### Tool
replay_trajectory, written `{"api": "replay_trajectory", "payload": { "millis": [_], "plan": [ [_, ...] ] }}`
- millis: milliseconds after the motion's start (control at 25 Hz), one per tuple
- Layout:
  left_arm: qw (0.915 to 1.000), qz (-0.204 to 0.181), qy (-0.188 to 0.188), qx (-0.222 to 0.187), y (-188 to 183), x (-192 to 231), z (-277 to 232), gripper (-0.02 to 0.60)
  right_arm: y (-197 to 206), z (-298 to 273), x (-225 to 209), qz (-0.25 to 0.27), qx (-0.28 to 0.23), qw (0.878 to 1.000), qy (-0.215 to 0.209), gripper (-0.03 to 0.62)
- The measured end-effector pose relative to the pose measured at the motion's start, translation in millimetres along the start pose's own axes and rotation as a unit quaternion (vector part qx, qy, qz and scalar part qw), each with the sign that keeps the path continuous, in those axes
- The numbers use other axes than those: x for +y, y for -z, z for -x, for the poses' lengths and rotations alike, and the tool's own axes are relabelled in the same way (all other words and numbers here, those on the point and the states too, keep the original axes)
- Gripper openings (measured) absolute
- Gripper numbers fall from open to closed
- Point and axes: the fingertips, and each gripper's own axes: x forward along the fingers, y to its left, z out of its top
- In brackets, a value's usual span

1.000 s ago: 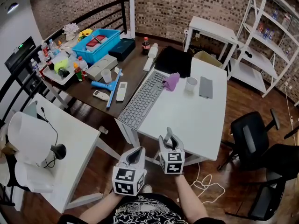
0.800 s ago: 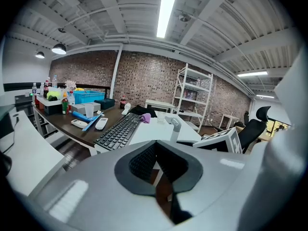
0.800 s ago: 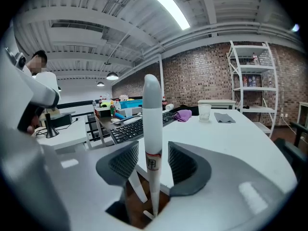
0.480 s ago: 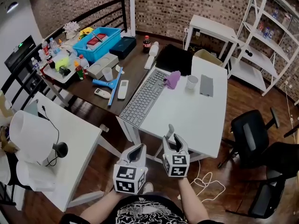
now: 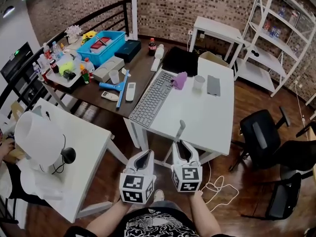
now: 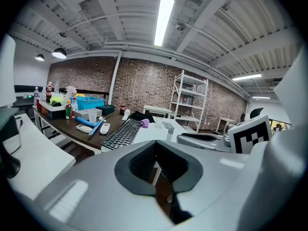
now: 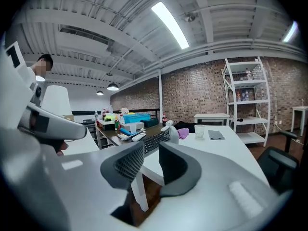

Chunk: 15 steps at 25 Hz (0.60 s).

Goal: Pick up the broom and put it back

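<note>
The blue broom (image 5: 118,87) lies on the dark table (image 5: 143,70) at the far left, its thin handle running toward the table's near edge; it also shows in the left gripper view, blue broom (image 6: 94,127), and small in the right gripper view, blue broom (image 7: 126,131). Both grippers hover low in the head view, far short of it, above the floor in front of the white table (image 5: 207,125). My left gripper (image 5: 142,158) (image 6: 155,146) has its pads meeting, empty. My right gripper (image 5: 180,141) (image 7: 151,153) shows a narrow gap; its jaws are closing with nothing between them.
A keyboard (image 5: 152,98), purple cloth (image 5: 179,80), cup (image 5: 198,82) and grey cloth lie on the white table. Beside the broom are a remote (image 5: 130,91), a blue bin (image 5: 101,47) and bottles. A lamp (image 5: 37,142) stands at left; office chairs (image 5: 261,137) at right.
Both grippers have moved forward and up toward the white table's near edge, the right one more. The right gripper's jaws have narrowed. The broom has not moved.
</note>
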Motion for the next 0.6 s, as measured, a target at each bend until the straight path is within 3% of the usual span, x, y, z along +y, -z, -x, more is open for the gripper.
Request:
{"api": "replay_trajectory", "payload": {
  "millis": [240,600],
  "plan": [
    [0.9998,-0.005,0.007,-0.018,0.4,-0.2,44.7,0.005,-19.7,48.0,46.6,0.005,-0.027,1.000,-0.004,0.005],
    [0.9990,-0.010,0.018,-0.040,13.3,-3.4,123.3,0.005,-28.9,116.7,119.7,0.005,-0.053,0.998,-0.019,0.000]
  ]
}}
